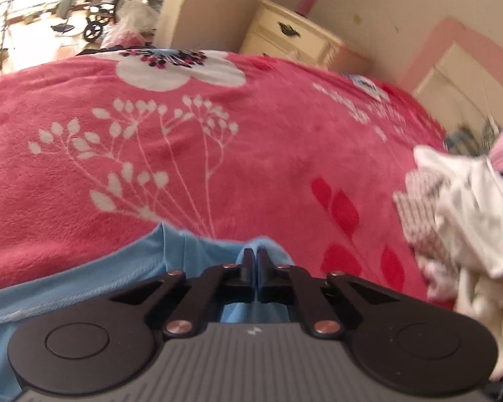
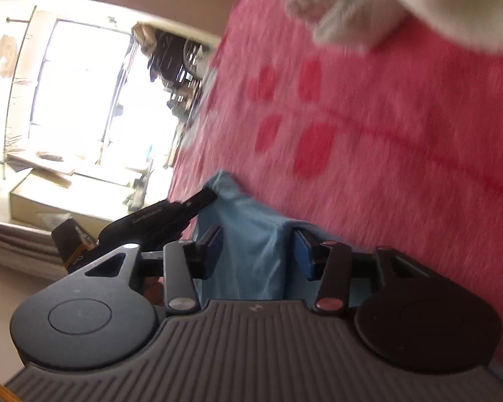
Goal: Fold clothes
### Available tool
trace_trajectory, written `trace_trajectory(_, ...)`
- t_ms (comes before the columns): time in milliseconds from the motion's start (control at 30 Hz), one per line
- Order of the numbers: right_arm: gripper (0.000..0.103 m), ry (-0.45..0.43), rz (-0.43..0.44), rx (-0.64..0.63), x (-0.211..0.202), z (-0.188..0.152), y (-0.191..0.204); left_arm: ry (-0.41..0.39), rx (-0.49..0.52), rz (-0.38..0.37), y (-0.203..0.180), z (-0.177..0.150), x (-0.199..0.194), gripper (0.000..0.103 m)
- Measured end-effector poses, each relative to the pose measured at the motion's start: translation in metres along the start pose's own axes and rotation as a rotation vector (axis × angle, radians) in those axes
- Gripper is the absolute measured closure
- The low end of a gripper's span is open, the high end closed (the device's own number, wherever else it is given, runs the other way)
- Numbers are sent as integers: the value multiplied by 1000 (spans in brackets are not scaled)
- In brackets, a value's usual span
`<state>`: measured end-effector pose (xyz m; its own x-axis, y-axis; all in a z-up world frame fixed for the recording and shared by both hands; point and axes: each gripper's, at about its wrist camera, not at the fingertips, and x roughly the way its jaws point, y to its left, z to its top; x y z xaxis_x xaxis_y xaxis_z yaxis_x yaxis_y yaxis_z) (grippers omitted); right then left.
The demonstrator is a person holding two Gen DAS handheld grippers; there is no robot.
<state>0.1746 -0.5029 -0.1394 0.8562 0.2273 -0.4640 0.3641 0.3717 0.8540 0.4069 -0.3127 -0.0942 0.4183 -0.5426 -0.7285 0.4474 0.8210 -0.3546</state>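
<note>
Pink fleece blanket [image 1: 285, 154] with white flowers all over the bed, and a light blue garment [image 1: 94, 284] at the near edge.

Left tongs [image 1: 254, 254] are pinched tight on a fold of that blue fabric, jaws pretty much together with the cloth poking up between them. Right tongs [image 2: 258, 238] sit partway apart, with a ridge of the same blue garment [image 2: 251, 234] standing between the pads; from the right wrist view I honestly can't tell whether the pads are pressing it or just straddling it. The left tongs show up there too, a black finger on the cloth's far corner [image 2: 198, 201]. Off to the right lies a heap of white and patterned laundry [image 1: 466, 207], well apart from the blue piece. Cream dresser [image 1: 305, 40] stands against the wall behind the bed, and a bright window [image 2: 80, 77] on the other side.
</note>
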Motion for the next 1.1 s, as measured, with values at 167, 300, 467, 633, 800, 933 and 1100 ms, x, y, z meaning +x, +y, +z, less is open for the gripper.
trace_trajectory(167,76,-71,-26,12,-5,1,-13,-4,-35,23,3,4,24,95)
trace_trajectory(300,73,-80,-6,26,-18,3,-19,-17,-83,-3,9,8,19,65)
trace_trajectory(467,70,-137,-25,-51,-49,4,-11,-108,-101,-24,21,10,-24,46)
trace_trajectory(633,70,-72,3,-205,-31,7,27,-79,-50,-65,28,-18,-80,47)
trace_trajectory(800,70,126,40,-266,32,-1,56,-55,-129,-110,56,-77,-159,46)
trace_trajectory(933,70,252,15,-349,81,-23,69,-114,-228,-62,89,-121,-233,43)
trace_trajectory(1100,70,234,-62,-462,75,-48,89,-212,-390,67,131,-168,-313,39)
